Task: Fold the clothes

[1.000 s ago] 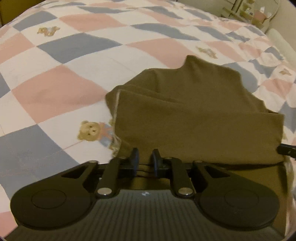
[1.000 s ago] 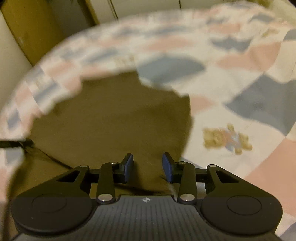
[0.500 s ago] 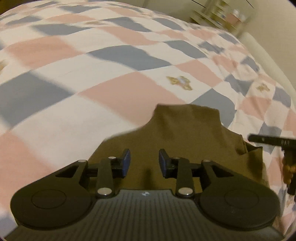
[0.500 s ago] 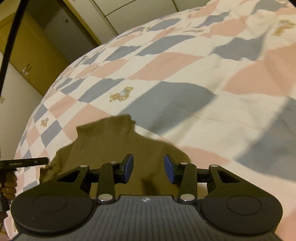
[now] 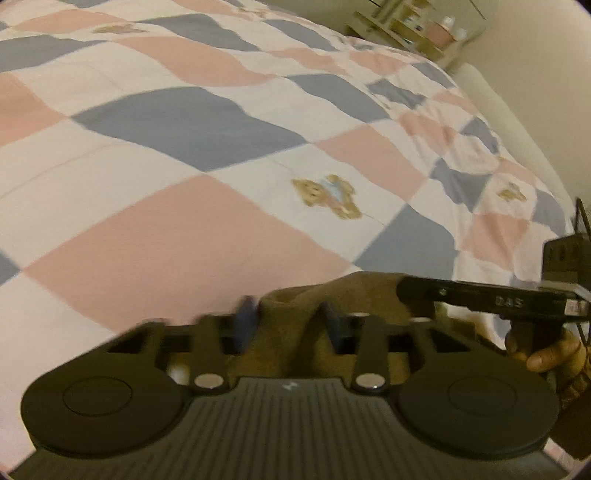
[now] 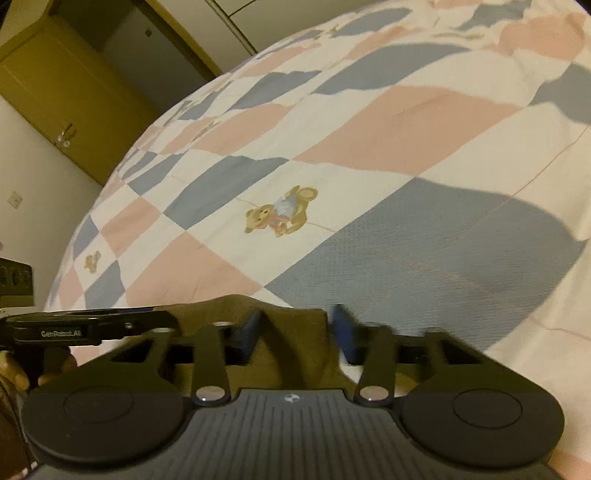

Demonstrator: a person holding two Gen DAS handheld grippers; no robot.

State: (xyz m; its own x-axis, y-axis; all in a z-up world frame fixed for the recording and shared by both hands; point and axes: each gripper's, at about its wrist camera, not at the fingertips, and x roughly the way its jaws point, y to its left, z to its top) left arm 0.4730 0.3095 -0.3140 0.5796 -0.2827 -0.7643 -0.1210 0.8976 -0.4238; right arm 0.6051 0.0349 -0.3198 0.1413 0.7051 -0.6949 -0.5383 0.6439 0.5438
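An olive-brown folded garment (image 5: 280, 336) lies on the checked bed quilt (image 5: 184, 206), mostly hidden under both grippers. In the left wrist view my left gripper (image 5: 288, 325) is open with the garment's far edge between its fingers. The right gripper's finger (image 5: 480, 295) pokes in from the right over the cloth. In the right wrist view my right gripper (image 6: 299, 328) is open over the garment's edge (image 6: 288, 339). The left gripper's finger (image 6: 88, 326) reaches in from the left.
The quilt (image 6: 369, 147) has pink, blue and white squares with teddy bear prints (image 5: 327, 194). A shelf unit (image 5: 417, 26) stands beyond the bed's far corner. Yellow cupboard doors (image 6: 62, 85) stand past the bed's edge in the right wrist view.
Both grippers have moved forward and low over the garment, so most of it has slid under them. The left gripper's jaws have opened wider. The two grippers are closer together.
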